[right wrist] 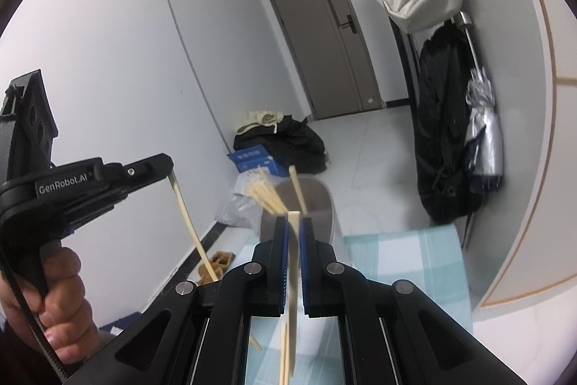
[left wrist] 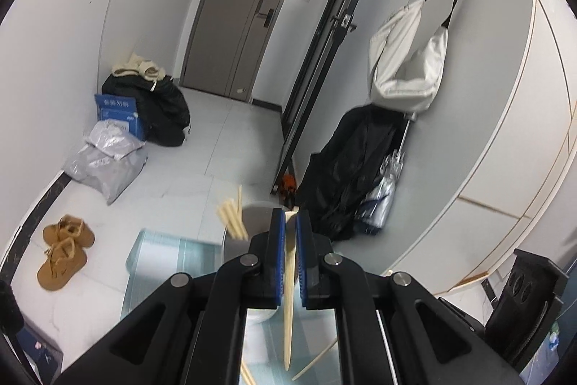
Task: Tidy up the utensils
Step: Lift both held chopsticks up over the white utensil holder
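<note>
Checked tabletop [right wrist: 414, 258], both tongs [left wrist: 291, 222] gripping chopsticks [left wrist: 289, 294]

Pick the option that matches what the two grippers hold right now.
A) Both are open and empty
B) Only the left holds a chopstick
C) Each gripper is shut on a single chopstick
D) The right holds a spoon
C: the left gripper pinches one chopstick between its blue pads, and the right gripper clamps another chopstick, both near the grey cup.
</note>
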The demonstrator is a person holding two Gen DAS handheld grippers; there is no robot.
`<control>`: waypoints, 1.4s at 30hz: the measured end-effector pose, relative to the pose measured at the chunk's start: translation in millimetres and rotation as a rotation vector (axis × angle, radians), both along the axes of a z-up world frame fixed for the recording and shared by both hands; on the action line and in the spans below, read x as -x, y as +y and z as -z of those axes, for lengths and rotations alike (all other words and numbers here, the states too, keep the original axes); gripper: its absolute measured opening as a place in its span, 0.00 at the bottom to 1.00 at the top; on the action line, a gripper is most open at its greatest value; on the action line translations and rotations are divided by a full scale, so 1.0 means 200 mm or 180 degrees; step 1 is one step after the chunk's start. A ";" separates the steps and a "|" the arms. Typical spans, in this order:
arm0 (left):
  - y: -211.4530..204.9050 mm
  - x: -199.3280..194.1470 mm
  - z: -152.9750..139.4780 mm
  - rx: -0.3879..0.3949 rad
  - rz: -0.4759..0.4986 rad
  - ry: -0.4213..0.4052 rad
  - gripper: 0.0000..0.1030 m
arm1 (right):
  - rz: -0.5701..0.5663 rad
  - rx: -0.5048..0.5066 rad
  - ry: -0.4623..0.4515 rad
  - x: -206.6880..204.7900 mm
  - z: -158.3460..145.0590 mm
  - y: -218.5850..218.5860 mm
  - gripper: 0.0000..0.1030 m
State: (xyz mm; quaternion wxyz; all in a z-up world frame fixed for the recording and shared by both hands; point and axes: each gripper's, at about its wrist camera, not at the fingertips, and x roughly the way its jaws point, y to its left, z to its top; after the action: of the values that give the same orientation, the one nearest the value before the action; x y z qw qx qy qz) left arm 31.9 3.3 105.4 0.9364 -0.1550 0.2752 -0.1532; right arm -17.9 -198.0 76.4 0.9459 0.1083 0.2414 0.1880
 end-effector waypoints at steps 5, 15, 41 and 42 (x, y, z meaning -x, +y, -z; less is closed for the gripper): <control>0.03 -0.12 -0.10 0.0072 -0.0043 -0.0120 0.03 | 0.0015 -0.0024 -0.0087 -0.13 -0.14 -0.02 0.05; 0.14 -0.38 -0.19 0.0177 -0.0263 -0.0362 0.03 | 0.0038 0.0005 -0.0487 -0.47 -0.48 -0.03 0.05; 0.11 -0.61 0.11 0.0321 -0.0251 -0.0220 0.03 | -0.0815 0.0295 -0.0371 -0.97 -0.23 0.19 0.05; 0.10 -0.60 0.11 0.0302 -0.0234 -0.0233 0.03 | -0.0853 0.0318 -0.0377 -0.96 -0.22 0.19 0.05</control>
State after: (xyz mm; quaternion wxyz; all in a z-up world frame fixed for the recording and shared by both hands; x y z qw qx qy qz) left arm 151.1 23.6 83.8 0.9424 -0.2035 0.2273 -0.1372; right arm 174.6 -159.8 121.1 0.9291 0.0167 0.2066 0.3063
